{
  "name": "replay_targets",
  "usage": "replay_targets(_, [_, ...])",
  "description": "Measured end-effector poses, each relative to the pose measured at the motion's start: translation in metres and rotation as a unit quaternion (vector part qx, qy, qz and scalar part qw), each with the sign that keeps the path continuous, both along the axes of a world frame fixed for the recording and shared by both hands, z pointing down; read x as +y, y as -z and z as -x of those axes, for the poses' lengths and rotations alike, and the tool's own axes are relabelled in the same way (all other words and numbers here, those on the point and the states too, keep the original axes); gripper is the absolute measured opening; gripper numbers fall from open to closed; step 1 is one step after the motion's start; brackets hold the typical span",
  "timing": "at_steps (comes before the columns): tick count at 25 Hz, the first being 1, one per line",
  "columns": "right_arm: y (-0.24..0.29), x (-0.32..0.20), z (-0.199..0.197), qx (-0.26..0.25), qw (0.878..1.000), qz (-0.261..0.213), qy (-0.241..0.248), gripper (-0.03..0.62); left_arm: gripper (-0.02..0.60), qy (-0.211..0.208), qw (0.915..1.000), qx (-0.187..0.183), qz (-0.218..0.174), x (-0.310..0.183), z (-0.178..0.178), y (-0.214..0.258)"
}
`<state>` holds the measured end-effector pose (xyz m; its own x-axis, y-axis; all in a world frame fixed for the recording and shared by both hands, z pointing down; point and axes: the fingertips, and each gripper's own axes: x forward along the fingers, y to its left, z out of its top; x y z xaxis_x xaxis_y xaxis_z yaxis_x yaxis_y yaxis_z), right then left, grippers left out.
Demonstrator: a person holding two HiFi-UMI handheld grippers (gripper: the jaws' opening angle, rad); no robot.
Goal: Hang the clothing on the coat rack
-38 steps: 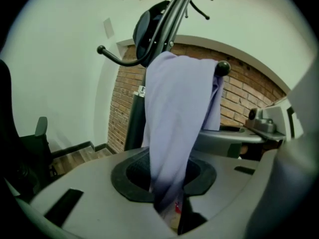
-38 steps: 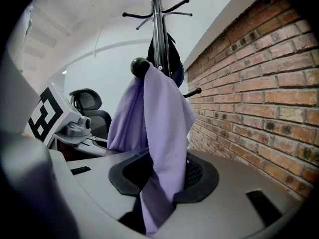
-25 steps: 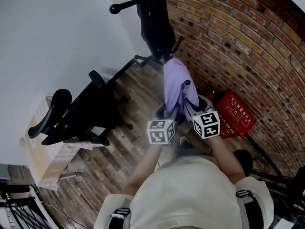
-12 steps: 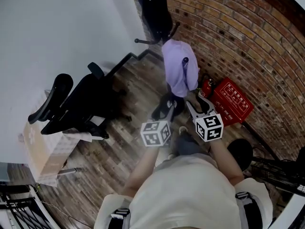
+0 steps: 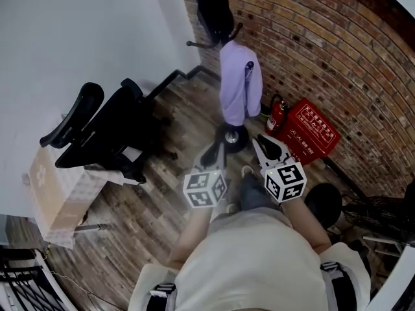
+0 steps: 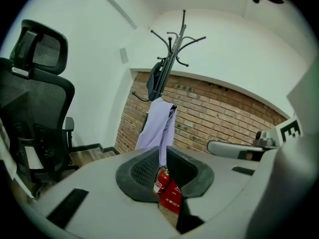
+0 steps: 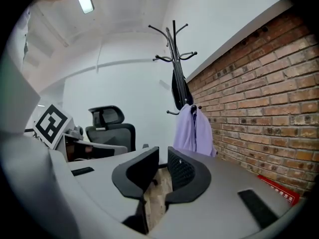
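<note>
A lavender garment (image 5: 240, 83) hangs free from a low hook of the black coat rack (image 5: 231, 137), next to the brick wall. A dark garment (image 5: 213, 2) hangs higher on the same rack. My left gripper (image 5: 214, 153) and right gripper (image 5: 267, 146) sit side by side, well short of the rack. Both sets of jaws are closing with nothing between them, and a narrow gap still shows. The left gripper view looks past the left gripper (image 6: 164, 166) at the garment (image 6: 158, 131) and the rack (image 6: 172, 49). The right gripper view shows the right gripper (image 7: 163, 171), the garment (image 7: 192, 131) and the rack (image 7: 174, 59).
A black office chair (image 5: 110, 141) stands left of the rack. A red fire extinguisher (image 5: 275, 116) and a red box (image 5: 308, 135) lie against the brick wall (image 5: 337, 57). A cardboard box (image 5: 55, 193) sits at the far left. The floor is wood plank.
Both grippers have let go of the lavender garment and pulled back from the rack. The garment now hangs straight down on its hook. Both sets of jaws have narrowed.
</note>
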<state>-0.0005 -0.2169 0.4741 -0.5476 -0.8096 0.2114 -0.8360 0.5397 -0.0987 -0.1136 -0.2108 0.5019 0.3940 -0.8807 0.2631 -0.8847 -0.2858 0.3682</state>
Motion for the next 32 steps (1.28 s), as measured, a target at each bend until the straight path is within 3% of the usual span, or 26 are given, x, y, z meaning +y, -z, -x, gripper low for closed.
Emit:
replay_targets(5, [0.019, 0.027, 0.004, -0.020, 0.999, -0.026, 0.003, 0.018, 0.035, 0.000, 0.9997, 0.023, -0.005, 0.027, 0.008, 0.011])
replay_targets(11, [0.033, 0.040, 0.007, -0.037, 0.998, -0.046, 0.000, 0.011, 0.031, -0.007, 0.9998, 0.015, -0.012, 0.042, 0.014, 0.016])
replay_targets(32, [0.029, 0.033, 0.009, -0.031, 0.999, -0.038, 0.003, -0.001, 0.025, -0.022, 0.9994, 0.024, -0.014, 0.032, 0.013, 0.021])
